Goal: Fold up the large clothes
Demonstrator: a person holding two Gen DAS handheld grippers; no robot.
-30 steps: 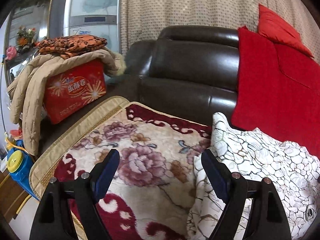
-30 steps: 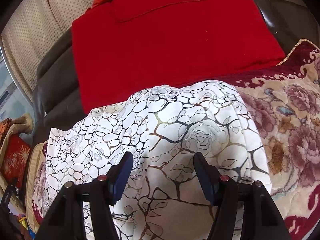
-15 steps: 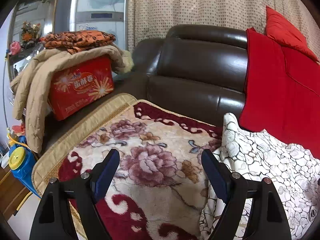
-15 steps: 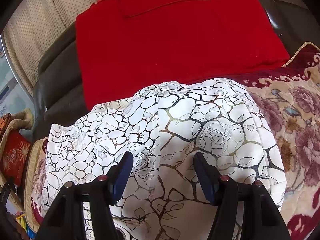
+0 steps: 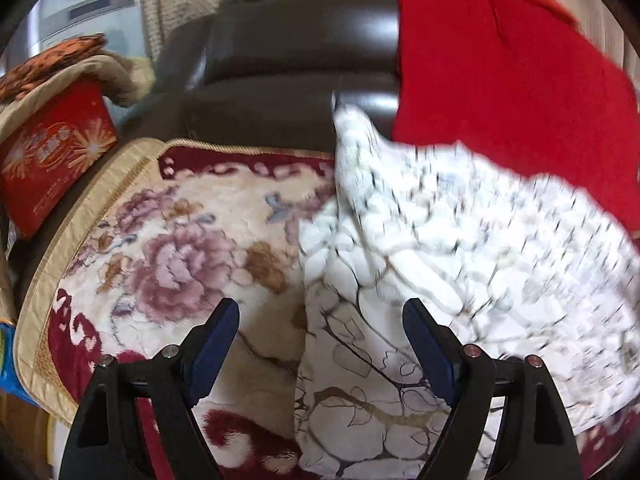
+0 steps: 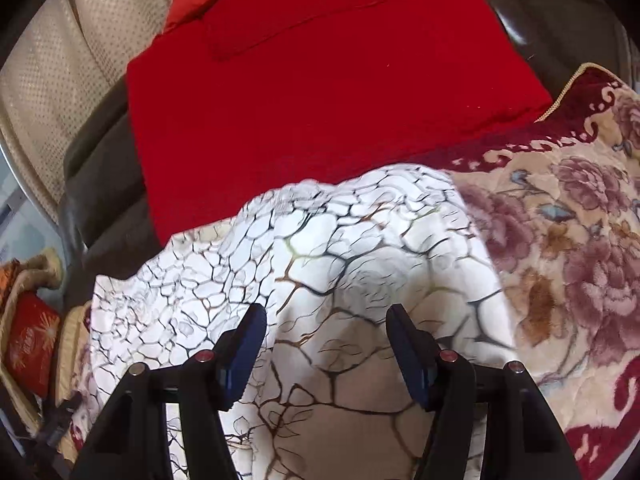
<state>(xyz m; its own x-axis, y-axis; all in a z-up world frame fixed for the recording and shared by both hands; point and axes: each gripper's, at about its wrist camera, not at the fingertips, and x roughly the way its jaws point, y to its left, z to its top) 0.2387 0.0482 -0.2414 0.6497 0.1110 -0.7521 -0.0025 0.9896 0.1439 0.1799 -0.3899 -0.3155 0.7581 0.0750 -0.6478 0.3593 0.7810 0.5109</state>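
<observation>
A large white garment (image 5: 460, 240) with a dark crackle and rose print lies bunched on the floral sofa blanket (image 5: 180, 248). It also fills the right wrist view (image 6: 320, 264). My left gripper (image 5: 320, 320) is open and empty, just over the garment's left edge where it meets the blanket. My right gripper (image 6: 326, 328) is open and empty, close above the middle of the garment. The garment's right part in the left wrist view is motion-blurred.
A red cushion cover (image 6: 320, 80) drapes the dark leather sofa back (image 5: 296, 60) behind the garment. A red gift box (image 5: 52, 152) under a beige coat and orange folded cloth sits on the left armrest. The floral blanket (image 6: 580, 240) extends right.
My left gripper has swung right and closer, so the garment's edge now lies between its fingers. The right gripper has dipped slightly nearer the garment. Both stay open.
</observation>
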